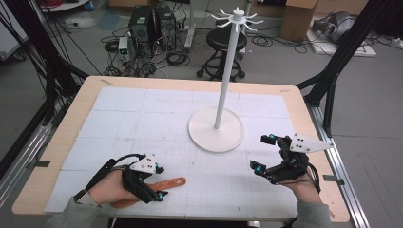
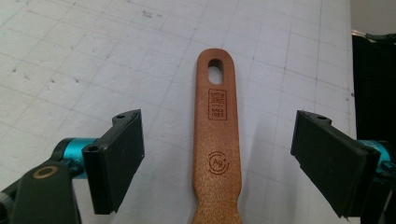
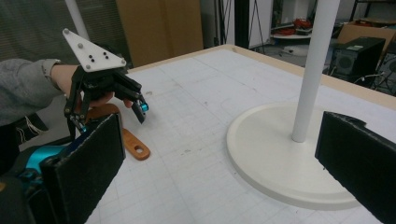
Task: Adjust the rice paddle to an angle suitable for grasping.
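Observation:
A wooden utensil (image 1: 170, 183) lies flat on the white gridded mat (image 1: 190, 118) near the table's front left, its handle with a hanging hole pointing right. My left gripper (image 1: 160, 183) straddles that handle. In the left gripper view the handle (image 2: 217, 177) runs up the middle between the two black pads, with a clear gap on each side, so my left gripper (image 2: 219, 122) is open. My right gripper (image 1: 263, 153) hovers at the front right, open and holding nothing. The right gripper view looks between its wide jaws (image 3: 224, 135) at the left gripper (image 3: 112, 119) and the utensil (image 3: 135, 147).
A white hook stand (image 1: 227, 71) rises from a round base (image 1: 216, 137) at the mat's centre right, close in front of the right gripper (image 3: 275, 154). Beyond the far table edge (image 1: 190, 83) are a stool (image 1: 227, 40), computer towers (image 1: 152, 23) and cables. Black frame struts (image 1: 332, 66) flank the table.

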Action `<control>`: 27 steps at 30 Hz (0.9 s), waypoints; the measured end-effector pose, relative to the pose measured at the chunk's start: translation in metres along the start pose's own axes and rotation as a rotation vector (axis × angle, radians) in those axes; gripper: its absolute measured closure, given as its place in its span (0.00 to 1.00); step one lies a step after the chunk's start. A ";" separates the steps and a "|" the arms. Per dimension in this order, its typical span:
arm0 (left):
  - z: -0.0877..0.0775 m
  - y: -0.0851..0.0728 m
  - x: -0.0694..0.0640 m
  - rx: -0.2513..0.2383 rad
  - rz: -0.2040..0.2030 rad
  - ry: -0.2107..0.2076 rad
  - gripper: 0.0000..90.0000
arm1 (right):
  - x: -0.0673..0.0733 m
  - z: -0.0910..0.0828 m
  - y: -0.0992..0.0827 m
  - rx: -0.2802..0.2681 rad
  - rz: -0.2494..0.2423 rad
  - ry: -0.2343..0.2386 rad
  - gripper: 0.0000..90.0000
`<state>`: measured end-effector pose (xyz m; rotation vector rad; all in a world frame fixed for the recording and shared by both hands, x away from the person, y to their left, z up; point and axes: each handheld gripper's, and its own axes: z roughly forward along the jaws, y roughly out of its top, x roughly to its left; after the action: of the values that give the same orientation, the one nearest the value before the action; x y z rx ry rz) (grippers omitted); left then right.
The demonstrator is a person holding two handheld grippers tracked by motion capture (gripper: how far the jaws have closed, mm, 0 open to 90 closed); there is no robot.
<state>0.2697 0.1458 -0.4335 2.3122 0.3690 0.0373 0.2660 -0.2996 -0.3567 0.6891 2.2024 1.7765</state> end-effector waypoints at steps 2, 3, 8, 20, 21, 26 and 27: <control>0.001 -0.001 0.000 0.010 0.000 0.005 0.21 | 0.000 0.000 0.000 -0.001 0.007 0.002 0.00; 0.001 -0.001 0.001 0.019 0.003 0.003 0.21 | 0.000 -0.001 0.000 -0.001 0.006 0.000 0.00; 0.002 -0.001 0.002 0.029 0.014 0.004 0.24 | -0.002 0.000 -0.001 -0.001 0.006 0.003 0.00; 0.003 -0.003 -0.002 0.052 0.056 0.044 0.37 | -0.004 -0.002 -0.004 0.001 0.020 0.002 0.00; 0.003 -0.003 -0.002 0.053 0.053 0.046 0.37 | -0.004 -0.001 -0.003 0.000 0.022 0.003 0.00; 0.000 -0.003 -0.003 0.063 0.043 0.053 0.45 | -0.008 0.005 -0.003 0.012 0.020 0.014 0.00; -0.001 -0.003 -0.004 0.068 0.042 0.054 0.47 | -0.009 0.007 -0.003 0.015 0.018 0.015 0.00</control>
<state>0.2650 0.1475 -0.4350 2.3895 0.3541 0.1102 0.2759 -0.2987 -0.3625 0.7029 2.2286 1.7813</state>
